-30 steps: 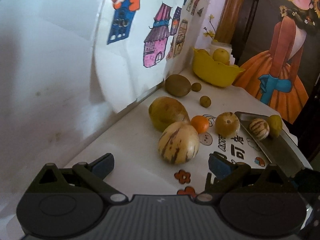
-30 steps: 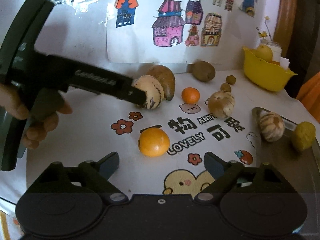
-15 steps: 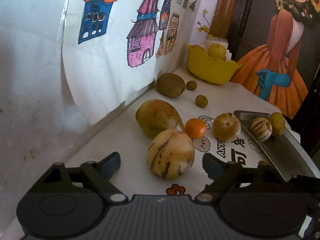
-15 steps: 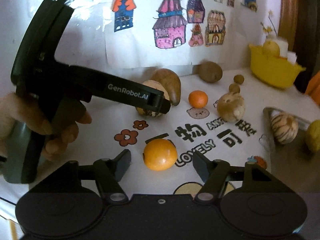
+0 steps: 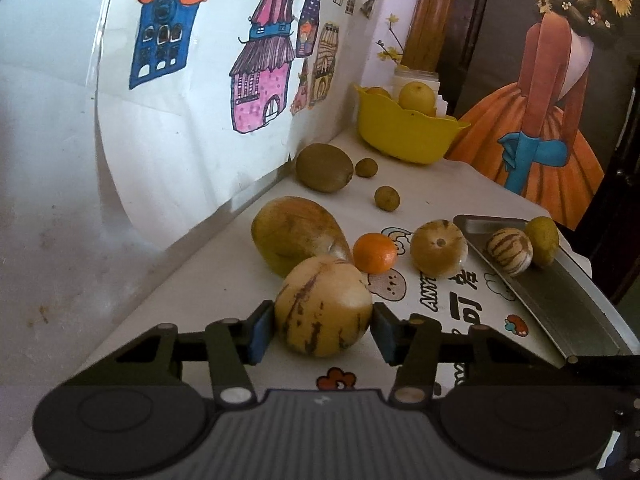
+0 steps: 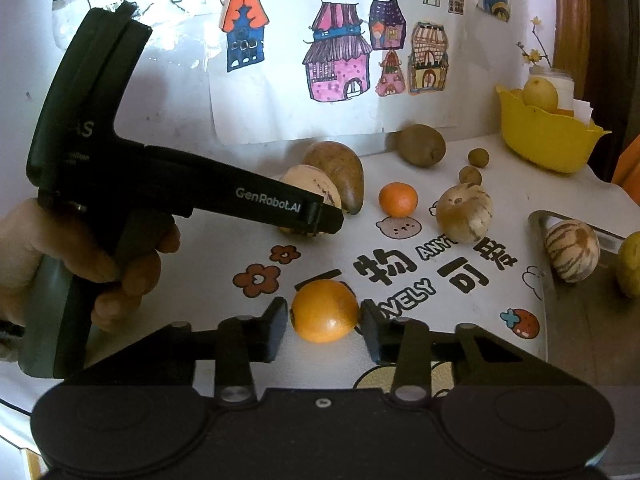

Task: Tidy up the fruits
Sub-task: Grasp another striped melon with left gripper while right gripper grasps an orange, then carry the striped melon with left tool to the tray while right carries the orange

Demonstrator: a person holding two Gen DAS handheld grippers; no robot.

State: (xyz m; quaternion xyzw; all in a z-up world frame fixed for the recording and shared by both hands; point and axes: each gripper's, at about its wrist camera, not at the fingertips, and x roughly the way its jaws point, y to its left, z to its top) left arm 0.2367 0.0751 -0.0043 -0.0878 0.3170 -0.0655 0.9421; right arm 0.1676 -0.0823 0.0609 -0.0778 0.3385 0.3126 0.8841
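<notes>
I am closing the left gripper point(image 5: 323, 330) on the striped melon point(image 5: 323, 306) and the right gripper point(image 6: 324, 326) on the orange point(image 6: 324, 310), both on the table point(image 6: 224, 256). The pads sit at each fruit's sides; I keep each fruit centred and squeeze only until it is firm before lifting toward the tray point(image 5: 560, 300).

Wall art and printed table cover

Coloured house drawings point(image 6: 340, 56) hang on the white wall at the far side; a painting of a figure in an orange dress point(image 5: 540, 92) stands far right, and the tablecloth point(image 6: 400, 264) bears flowers, bears and lettering.
</notes>
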